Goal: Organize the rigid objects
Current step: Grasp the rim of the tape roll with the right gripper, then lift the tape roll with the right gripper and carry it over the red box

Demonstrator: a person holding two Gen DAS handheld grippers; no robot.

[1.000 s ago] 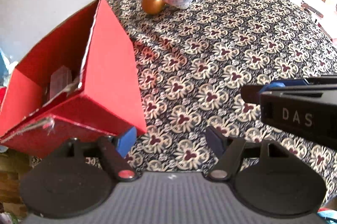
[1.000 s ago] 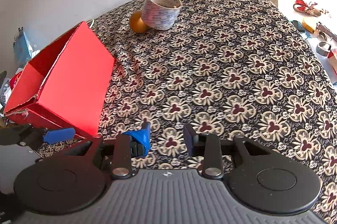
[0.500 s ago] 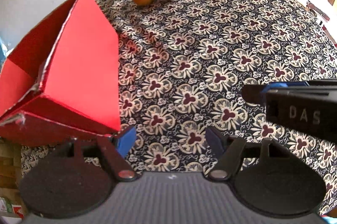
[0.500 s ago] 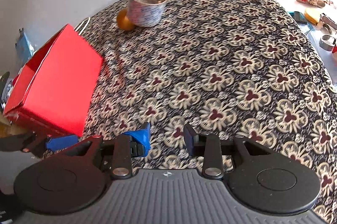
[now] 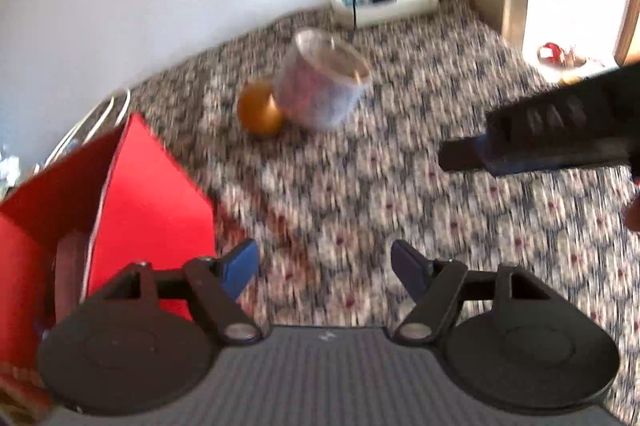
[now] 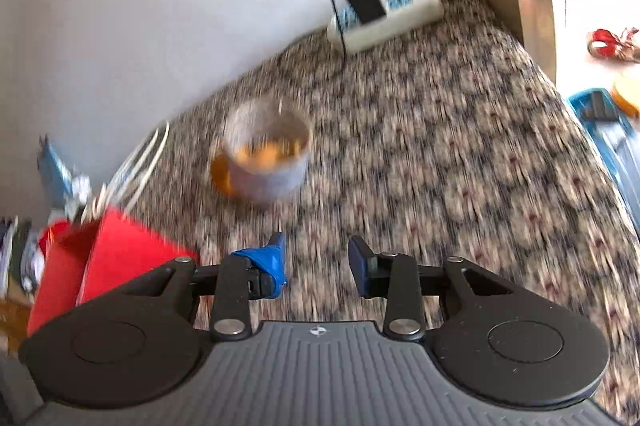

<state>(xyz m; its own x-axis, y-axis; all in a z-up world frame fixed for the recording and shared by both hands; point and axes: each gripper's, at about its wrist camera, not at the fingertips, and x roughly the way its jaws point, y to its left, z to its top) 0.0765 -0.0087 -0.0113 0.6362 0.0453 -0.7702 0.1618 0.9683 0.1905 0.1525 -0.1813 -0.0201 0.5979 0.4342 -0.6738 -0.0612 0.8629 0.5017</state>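
A red open box (image 5: pixel 152 194) lies tilted at the left of the patterned table; it also shows in the right wrist view (image 6: pixel 120 258). An orange ball (image 5: pixel 258 110) rests against a printed tape roll (image 5: pixel 324 86) further back; both appear blurred in the right wrist view, ball (image 6: pixel 222 174) and roll (image 6: pixel 268 154). My left gripper (image 5: pixel 324 266) is open and empty beside the box's right edge. My right gripper (image 6: pixel 316 262) is open and empty, facing the roll; its body (image 5: pixel 560 126) shows at the right of the left wrist view.
A white power strip (image 6: pixel 384 14) with a black plug lies at the back by the wall. A brown paper bag (image 6: pixel 524 6) stands at the back right corner. Small items (image 6: pixel 608 42) lie off the table's right edge. Both views are motion-blurred.
Both grippers have moved forward and tilted up toward the roll and ball. The red box has slid lower left in both views. Both grippers stay open.
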